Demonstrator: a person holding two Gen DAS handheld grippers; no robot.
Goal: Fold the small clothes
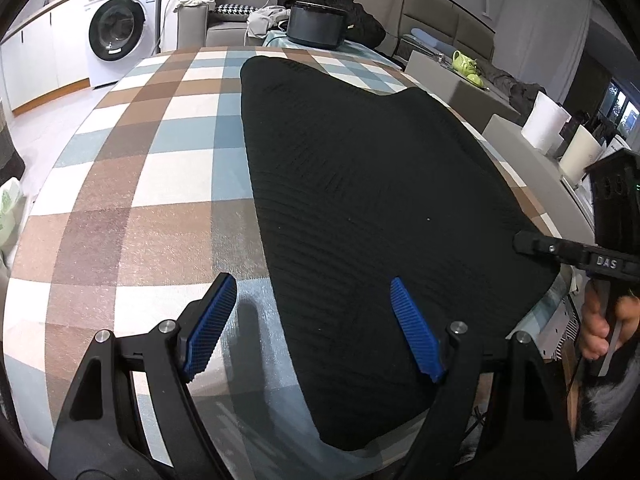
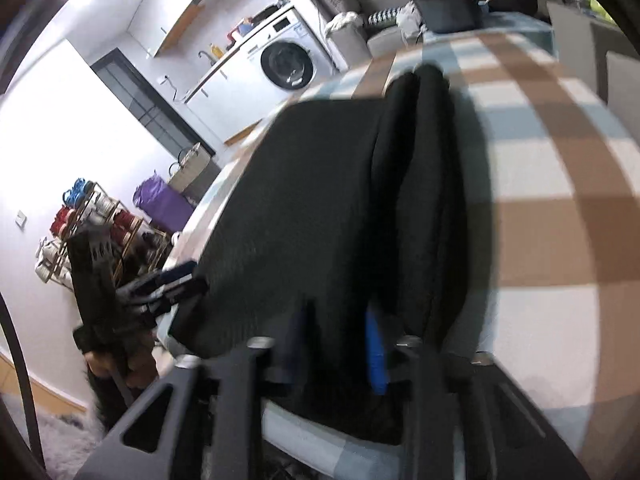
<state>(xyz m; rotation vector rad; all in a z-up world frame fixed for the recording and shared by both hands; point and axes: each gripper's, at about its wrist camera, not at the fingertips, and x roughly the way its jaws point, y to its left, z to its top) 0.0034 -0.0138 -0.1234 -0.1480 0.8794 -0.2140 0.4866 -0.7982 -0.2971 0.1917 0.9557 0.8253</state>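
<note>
A black ribbed garment point(image 1: 360, 200) lies spread on the checked tablecloth point(image 1: 160, 184). My left gripper point(image 1: 314, 320) is open at the garment's near left edge, one blue pad point(image 1: 416, 332) over the cloth and the other over bare table. The right gripper point(image 1: 522, 242) reaches in at the garment's right edge, with a hand point(image 1: 600, 328) on its grip. In the blurred right wrist view, the right gripper point(image 2: 336, 348) is shut on the black garment point(image 2: 300, 208), and a raised fold runs away from it. The left gripper point(image 2: 168, 280) shows at the garment's left side.
A dark bin point(image 1: 316, 24) stands at the table's far end, with a sofa and piled clothes behind it. A washing machine point(image 1: 120, 28) is at the back left. White containers point(image 1: 544, 124) stand right of the table. A shoe rack point(image 2: 92, 224) and purple bag point(image 2: 160, 200) sit on the floor.
</note>
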